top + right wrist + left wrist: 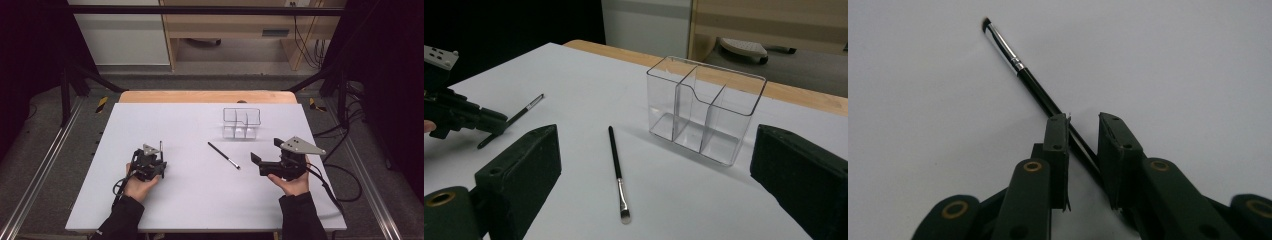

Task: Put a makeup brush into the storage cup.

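One slim black brush [1040, 90] with a silver ferrule lies between the left tool [1083, 135] jaws. Jaws nearly together, seemingly clamping its handle. Right tool [654, 165] gapes, empty.

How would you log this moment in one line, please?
left tool: jaws around black brush | right tool: open, empty | second brush: on table | clear organizer: empty

A lab or test room is shown. A white table [200, 190] is framed by black metal bars [200, 10], loose cables [345, 130] are seen on the grey floor, and a wooden desk [225, 25] is placed behind.
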### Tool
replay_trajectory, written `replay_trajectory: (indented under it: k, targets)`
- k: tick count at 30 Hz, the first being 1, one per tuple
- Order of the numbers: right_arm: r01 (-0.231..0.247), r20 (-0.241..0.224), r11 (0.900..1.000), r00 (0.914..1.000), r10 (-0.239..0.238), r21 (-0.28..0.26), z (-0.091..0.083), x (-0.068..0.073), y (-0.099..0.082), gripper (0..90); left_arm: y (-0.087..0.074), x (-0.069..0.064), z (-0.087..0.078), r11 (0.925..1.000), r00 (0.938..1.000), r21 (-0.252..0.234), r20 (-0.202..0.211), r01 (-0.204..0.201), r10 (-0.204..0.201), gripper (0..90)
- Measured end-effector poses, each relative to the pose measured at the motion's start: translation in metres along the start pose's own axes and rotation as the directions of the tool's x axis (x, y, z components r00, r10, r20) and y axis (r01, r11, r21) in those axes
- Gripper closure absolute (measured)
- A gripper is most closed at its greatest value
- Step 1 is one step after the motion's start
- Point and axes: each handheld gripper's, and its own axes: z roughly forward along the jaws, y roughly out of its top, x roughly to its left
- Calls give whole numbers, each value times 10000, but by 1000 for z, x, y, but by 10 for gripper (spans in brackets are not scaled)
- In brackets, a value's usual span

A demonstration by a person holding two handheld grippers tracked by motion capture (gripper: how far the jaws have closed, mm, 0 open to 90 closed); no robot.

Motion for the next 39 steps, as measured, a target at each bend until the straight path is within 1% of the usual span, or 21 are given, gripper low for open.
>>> replay_trajectory:
  k: [6,17,19,26,30,33,35,37,39]
  targets:
    - [16,-7,10000,10000,-16,2,0,0,0,64,0,-1,-1,10000,9999,40,96,-81,81,774]
    - [19,-13,10000,10000,-19,-14,-1,0,0,64,0,-1,-3,9988,9979,167,466,-468,460,813]
    - [20,-13,10000,10000,-20,-13,-1,0,0,64,0,0,-3,9979,9969,220,514,-602,590,817]
    - [10,-17,10000,10000,-10,-5,-1,-1,0,64,0,-1,-5,9936,9931,344,505,-1072,1054,829]
    - [20,-12,10000,10000,-20,-6,-1,-1,0,64,0,-1,-5,9931,9928,343,469,-1119,1102,823]
    - [31,-4,10000,10000,-31,-14,-1,-1,0,64,0,-1,-5,9934,9933,353,438,-1088,1072,790]
    - [44,4,10000,10000,-44,3,-1,-1,0,64,1,0,-6,9945,9936,284,548,-1009,993,739]
    - [37,-1,10000,10000,-37,1,-1,-1,0,64,4,1,-9,9947,9934,176,571,-1009,997,687]
    - [25,16,10000,10000,-25,-1,-1,-2,0,64,7,2,-13,9957,9938,42,637,-920,916,631]
